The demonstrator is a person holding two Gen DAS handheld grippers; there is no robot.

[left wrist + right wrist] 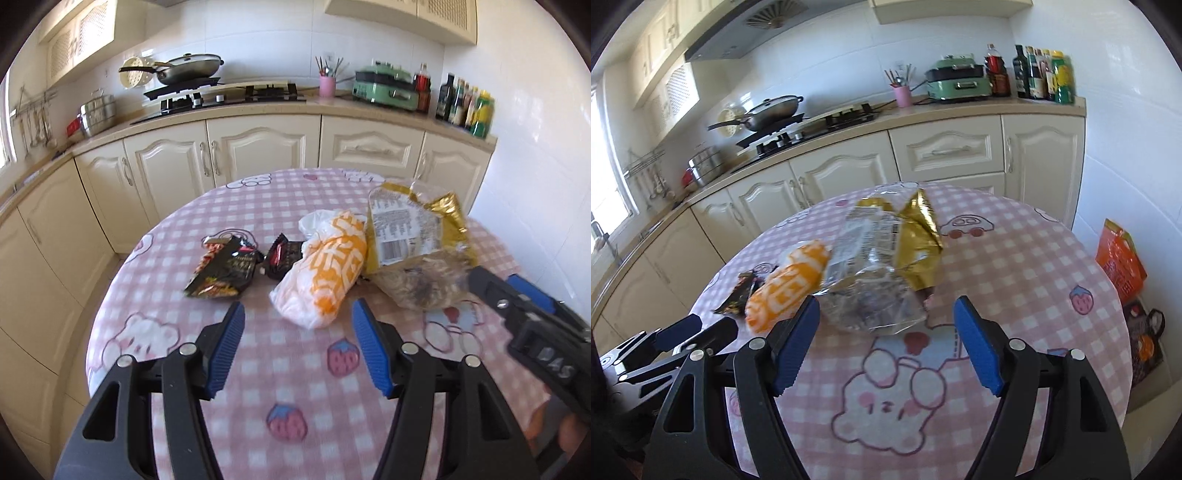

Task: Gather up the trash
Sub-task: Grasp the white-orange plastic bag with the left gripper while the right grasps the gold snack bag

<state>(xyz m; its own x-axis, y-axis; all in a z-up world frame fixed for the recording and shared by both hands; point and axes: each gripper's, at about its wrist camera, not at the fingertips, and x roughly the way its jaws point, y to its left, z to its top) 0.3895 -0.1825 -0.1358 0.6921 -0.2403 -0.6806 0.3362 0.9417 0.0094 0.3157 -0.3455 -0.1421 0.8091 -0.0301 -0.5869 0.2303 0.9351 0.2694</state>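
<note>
Trash lies on a round table with a pink checked cloth (258, 206). From left: a black snack packet (223, 271), a small dark wrapper (280, 256), an orange-and-white plastic bag (325, 273) and a large gold-and-clear crumpled bag (417, 243). My left gripper (297, 314) is open, just in front of the orange bag. My right gripper (886, 306) is open, its jaws either side of the near end of the gold bag (886, 258). The orange bag (786, 288) lies to its left, the table cloth (1015, 258) to its right. The right gripper also shows in the left wrist view (517, 299).
Cream kitchen cabinets (258, 147) curve behind the table, with a stove and wok (188, 68), a green appliance (384, 86) and bottles (465, 103) on the counter. Orange and dark bags (1123, 258) stand on the floor by the right wall.
</note>
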